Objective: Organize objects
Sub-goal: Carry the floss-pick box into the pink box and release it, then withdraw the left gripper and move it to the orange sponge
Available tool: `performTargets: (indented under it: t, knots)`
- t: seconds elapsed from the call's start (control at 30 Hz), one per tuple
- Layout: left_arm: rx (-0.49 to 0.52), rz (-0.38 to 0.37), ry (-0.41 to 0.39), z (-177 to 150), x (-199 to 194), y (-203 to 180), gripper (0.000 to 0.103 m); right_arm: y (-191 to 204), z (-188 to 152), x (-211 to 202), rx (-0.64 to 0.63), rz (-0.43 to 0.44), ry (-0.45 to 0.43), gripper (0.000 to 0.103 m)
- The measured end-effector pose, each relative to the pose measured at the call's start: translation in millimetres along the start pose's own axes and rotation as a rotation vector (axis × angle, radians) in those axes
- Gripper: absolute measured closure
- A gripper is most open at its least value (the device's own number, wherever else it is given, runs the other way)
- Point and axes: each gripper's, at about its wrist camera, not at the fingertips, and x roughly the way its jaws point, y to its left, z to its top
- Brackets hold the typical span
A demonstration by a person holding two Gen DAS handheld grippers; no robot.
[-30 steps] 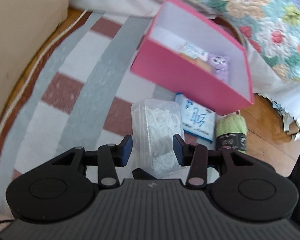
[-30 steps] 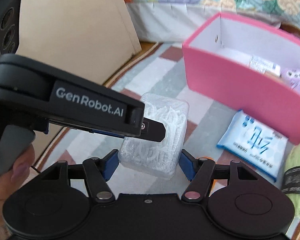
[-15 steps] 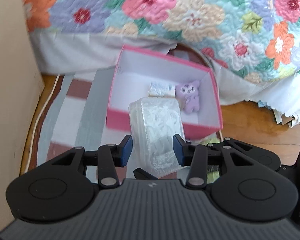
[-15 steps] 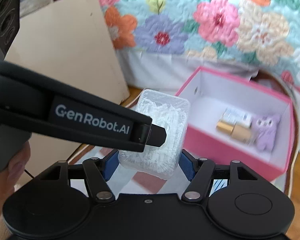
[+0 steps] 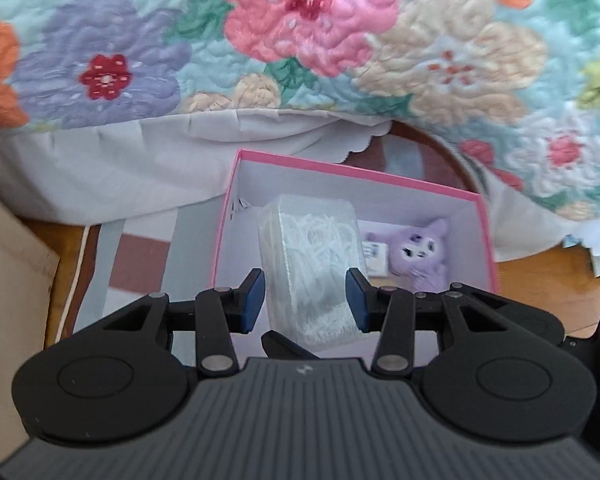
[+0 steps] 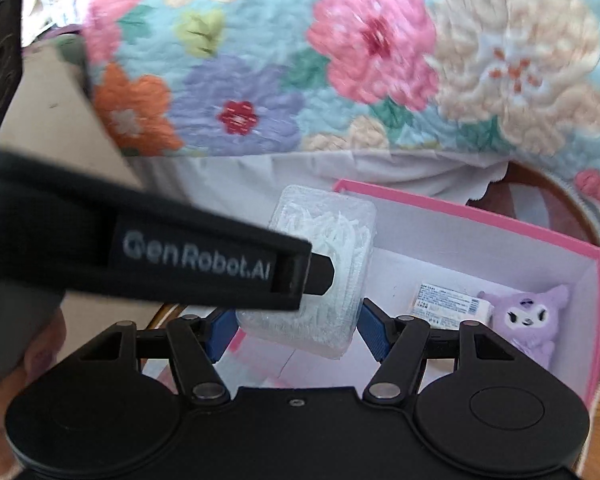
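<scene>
A clear plastic box of white bits [image 5: 310, 268] is held between both grippers over the open pink box [image 5: 356, 170]. My left gripper [image 5: 306, 302] is shut on its sides. My right gripper [image 6: 294, 326] is shut on the same clear box [image 6: 324, 240], with the left gripper's body crossing in front of it. Inside the pink box [image 6: 460, 210] lie a purple plush toy [image 5: 418, 250], also in the right wrist view [image 6: 528, 320], and a small white labelled packet [image 6: 446, 304].
A flowered quilt [image 5: 300, 40] with a white bed skirt [image 5: 100, 168] hangs just behind the pink box. A beige cardboard panel [image 5: 8, 256] stands at the left. A striped rug [image 5: 140, 252] covers the wooden floor [image 5: 540, 268].
Both grippers have lifted the clear box off the rug and carried it forward over the pink box. The tissue pack and the green yarn have dropped out of view.
</scene>
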Motion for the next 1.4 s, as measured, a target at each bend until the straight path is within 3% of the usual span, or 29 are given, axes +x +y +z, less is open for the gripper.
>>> performTargets:
  t: [0.23, 0.4, 0.77, 1.0, 1.1, 1.4]
  knots:
    - [0.018, -0.009, 0.062, 12.5, 69.1, 5.6, 0.061, -40.2, 3.4, 56.4, 0.069, 0.003, 0.078, 0.034]
    - [0.012, -0.008, 0.101, 11.8, 93.6, 11.9, 0.061, -54.9, 1.1, 85.0, 0.126, 0.024, 0.138, 0.033]
    - [0.099, 0.047, 0.089, 17.3, 114.6, -1.1, 0.061, -59.8, -2.5, 106.5, 0.150, 0.030, 0.168, 0.033]
    - [0.076, 0.041, 0.081, 21.1, 111.8, 3.5, 0.062, -53.9, 0.7, 113.4, 0.143, -0.035, 0.185, 0.039]
    - [0.050, 0.035, 0.077, 19.9, 109.9, 6.1, 0.062, -47.7, 0.3, 113.6, 0.113, -0.073, 0.185, 0.038]
    - [-0.024, 0.018, 0.035, 16.5, 89.8, 17.1, 0.053, -47.8, -15.1, 99.6, 0.105, -0.076, 0.145, 0.033]
